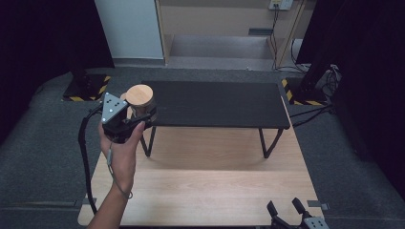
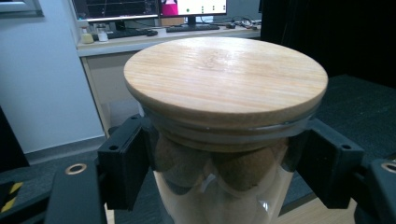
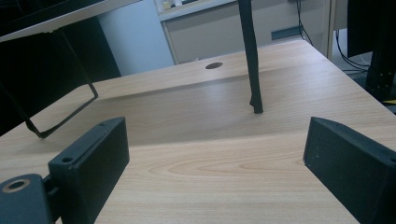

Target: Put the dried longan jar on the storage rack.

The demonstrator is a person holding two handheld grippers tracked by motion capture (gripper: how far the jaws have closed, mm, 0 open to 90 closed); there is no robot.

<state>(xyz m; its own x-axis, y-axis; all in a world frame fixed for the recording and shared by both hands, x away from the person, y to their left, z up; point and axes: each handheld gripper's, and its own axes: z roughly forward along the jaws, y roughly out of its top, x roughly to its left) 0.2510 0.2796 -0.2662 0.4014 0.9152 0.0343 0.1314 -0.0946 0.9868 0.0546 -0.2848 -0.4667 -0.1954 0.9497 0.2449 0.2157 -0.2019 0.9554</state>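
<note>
A glass jar with a round wooden lid is held at the left end of the black shelf. My left gripper is shut on the jar just under the lid; its black jaws press the glass on both sides. Brown rounded pieces show inside the glass. A hand holds that gripper from below. My right gripper rests low at the table's front right edge, open, with nothing between its jaws. Whether the jar rests on the shelf or hangs above it is unclear.
The black shelf stands on thin black legs over the light wooden table. A cable hole sits far across the table. Dark carpet surrounds the table; yellow-black stand bases sit behind at left and right.
</note>
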